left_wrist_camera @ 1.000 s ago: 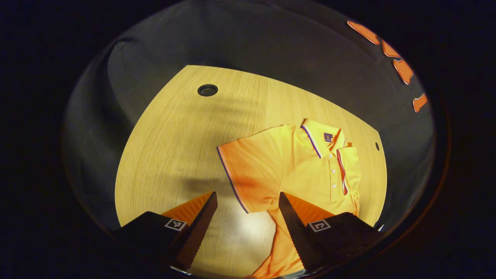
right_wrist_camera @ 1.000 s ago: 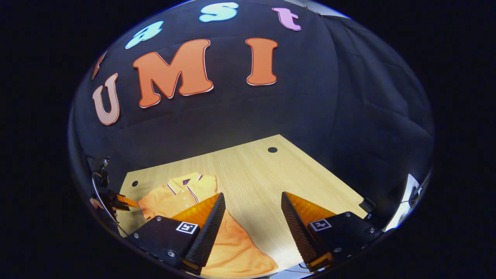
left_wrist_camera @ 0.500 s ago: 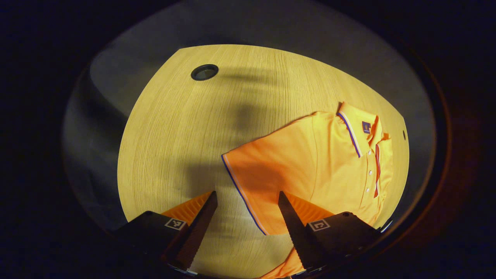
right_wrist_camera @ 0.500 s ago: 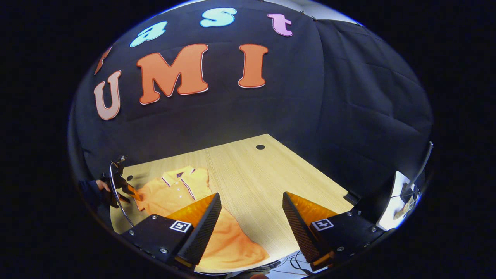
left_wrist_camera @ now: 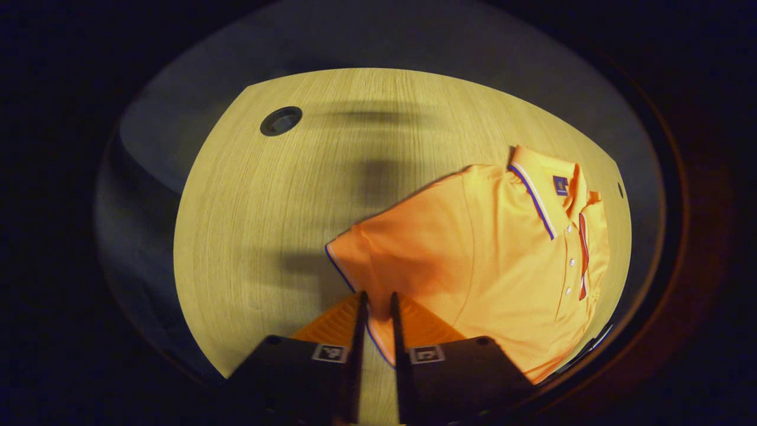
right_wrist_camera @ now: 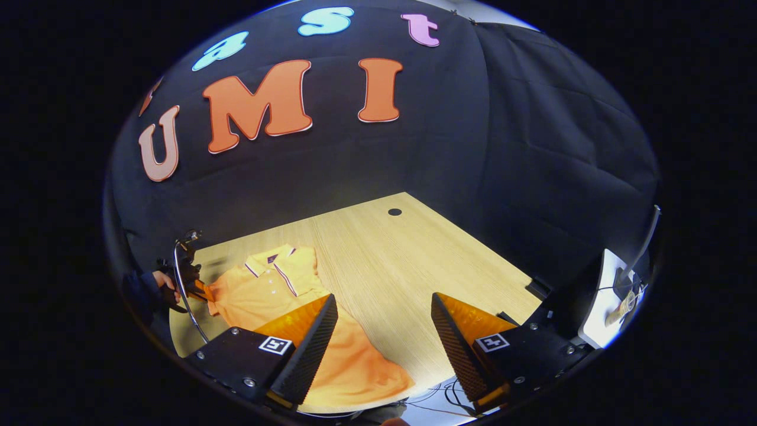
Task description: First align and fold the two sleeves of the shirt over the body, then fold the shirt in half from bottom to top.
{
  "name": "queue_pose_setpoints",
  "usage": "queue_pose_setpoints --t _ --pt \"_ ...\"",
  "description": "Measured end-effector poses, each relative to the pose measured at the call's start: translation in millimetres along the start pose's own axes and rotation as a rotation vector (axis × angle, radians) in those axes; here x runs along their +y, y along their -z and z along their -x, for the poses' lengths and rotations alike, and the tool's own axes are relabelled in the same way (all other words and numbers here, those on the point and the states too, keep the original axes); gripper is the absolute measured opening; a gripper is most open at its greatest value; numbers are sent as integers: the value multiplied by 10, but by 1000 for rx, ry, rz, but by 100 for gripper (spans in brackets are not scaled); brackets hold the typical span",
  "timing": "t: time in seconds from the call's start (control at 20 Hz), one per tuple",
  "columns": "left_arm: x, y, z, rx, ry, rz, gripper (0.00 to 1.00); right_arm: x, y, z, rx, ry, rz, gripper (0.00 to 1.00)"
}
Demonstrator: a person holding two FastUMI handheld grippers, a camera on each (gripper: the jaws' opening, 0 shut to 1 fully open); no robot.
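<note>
Shirt [left_wrist_camera: 497,248]: an orange polo with a dark-and-white striped collar [left_wrist_camera: 535,195] and a buttoned placket [left_wrist_camera: 571,260], lying flat on the pale wooden bench [left_wrist_camera: 266,225]. In the left gripper view it covers the right half of the bench top, collar toward the far right edge, body spreading toward the near right. Its one visible sleeve [left_wrist_camera: 366,260] reaches out to the left, and the sleeve's trimmed hem [left_wrist_camera: 337,269] runs down toward the bottom of that view.

The left gripper [left_wrist_camera: 377,299] sits right at that hem. Its jaws are drawn nearly together, with only a thin slit between them, and the striped hem edge passes into that slit; they appear to be clenched on the sleeve hem, though the contact itself is hidden behind the fingertips. In the right gripper view the same gripper [right_wrist_camera: 198,287] shows far off at the left, held by a hand [right_wrist_camera: 161,281] in a dark sleeve, its tip meeting the shirt's [right_wrist_camera: 278,296] outer sleeve edge.

The right gripper [right_wrist_camera: 384,302] has its jaws released and spread wide, grasping nothing. It hovers near the bench's near edge, with the shirt's lower body [right_wrist_camera: 355,373] lying under and just beside its left finger [right_wrist_camera: 310,346]; bare wood shows between the two fingers.

A round dark hole [left_wrist_camera: 281,120] is set in the bench at the far left of the left gripper view, well apart from the shirt. A smaller hole [right_wrist_camera: 394,212] marks the far part of the bench in the right gripper view. Dark cloth wall [right_wrist_camera: 532,148] stands behind the bench.
</note>
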State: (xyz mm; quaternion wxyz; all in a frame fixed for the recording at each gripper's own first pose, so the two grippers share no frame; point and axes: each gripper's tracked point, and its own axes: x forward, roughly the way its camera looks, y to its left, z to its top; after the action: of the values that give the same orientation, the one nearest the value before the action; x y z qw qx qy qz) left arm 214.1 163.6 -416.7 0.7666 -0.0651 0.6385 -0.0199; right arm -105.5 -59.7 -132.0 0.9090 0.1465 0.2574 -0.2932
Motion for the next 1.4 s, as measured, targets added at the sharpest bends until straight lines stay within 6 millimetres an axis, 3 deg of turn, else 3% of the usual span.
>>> queue_pose_setpoints --t 0.05,0.15,0.2,0.6,0.75,0.95,1.0,1.1,1.15,1.2,1.4 --pt "-41 -21 15 -11 32 -1 14 8 -17 -14 -2 0 5 97" --pt "-123 -151 89 -74 74 -14 14 -11 -7 -11 1 1 15 97" --pt "-163 -178 174 -99 99 -42 4 -29 5 -27 4 1 13 97" --pt "-644 -449 564 -211 139 -212 4 -51 -43 -93 4 0 -5 97" --pt "-1041 -491 616 -232 215 -241 5 -74 4 -114 22 7 -5 96" --pt "-1547 -453 737 -246 359 -291 18 -121 28 -124 35 14 -14 97" --pt "-1634 -436 756 -255 389 -298 27 -120 20 -124 32 15 -14 97" --pt "-1703 -422 827 -273 421 -319 58 -124 18 -139 36 15 -13 97" --pt "-1677 -422 862 -287 412 -334 84 -112 11 -157 37 12 -14 97" --pt "-1653 -436 884 -306 397 -345 94 -110 -6 -180 35 8 -14 97" --pt "-1532 -389 1127 -424 354 -335 94 -31 -120 -297 -10 -21 13 97"
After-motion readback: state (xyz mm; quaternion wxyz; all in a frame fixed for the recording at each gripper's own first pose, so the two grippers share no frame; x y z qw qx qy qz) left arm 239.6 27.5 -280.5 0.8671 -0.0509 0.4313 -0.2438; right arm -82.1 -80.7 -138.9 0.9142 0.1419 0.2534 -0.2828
